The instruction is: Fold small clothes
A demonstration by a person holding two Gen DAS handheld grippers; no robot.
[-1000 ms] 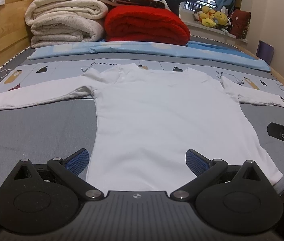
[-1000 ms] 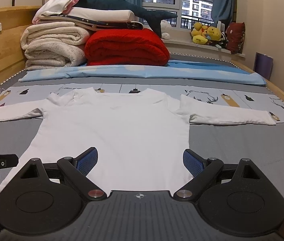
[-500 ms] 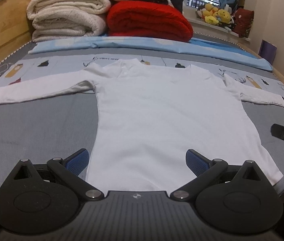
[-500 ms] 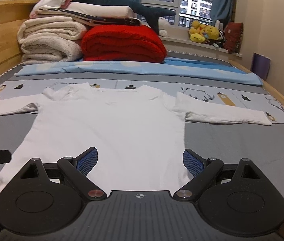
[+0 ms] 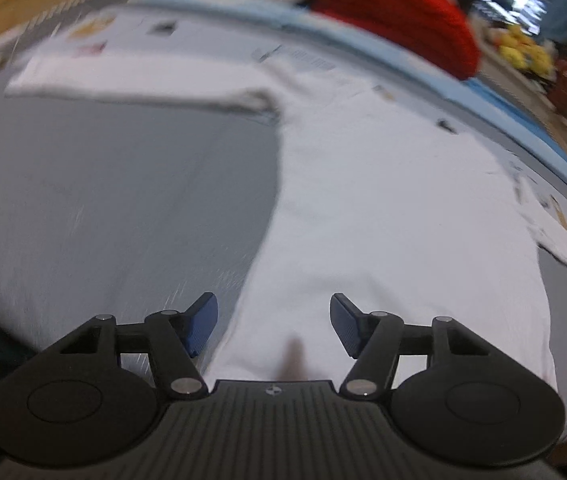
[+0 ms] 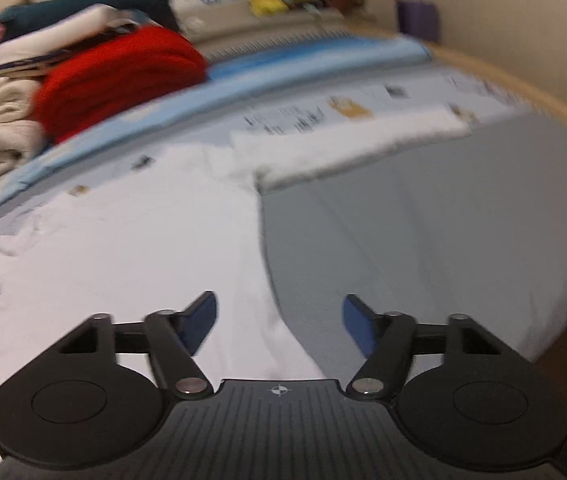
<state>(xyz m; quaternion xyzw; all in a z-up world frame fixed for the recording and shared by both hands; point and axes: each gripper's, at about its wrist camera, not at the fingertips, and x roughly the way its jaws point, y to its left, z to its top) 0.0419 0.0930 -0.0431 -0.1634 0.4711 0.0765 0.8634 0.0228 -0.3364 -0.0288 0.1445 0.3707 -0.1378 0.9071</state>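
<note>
Plain white long-sleeved cotton shirt point(image 5: 383, 208) on a flat grey bed sheet point(image 5: 123, 200) with a pale printed band. Folded red blanket point(image 6: 119, 76) behind; light blue cloth strip point(image 6: 307, 56). Gripper pads point(image 5: 202, 322) dark blue.

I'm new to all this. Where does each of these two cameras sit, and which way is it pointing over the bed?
Left wrist view: sits on the left gripper, tilted, looking forward over the left hem edge of the white shirt; only its open fingers show.
Right wrist view: sits on the right gripper, tilted the other way, over the shirt's right edge and sleeve; only its open fingers show.
Shared: the shirt, the grey bed cover and the red blanket.
</note>
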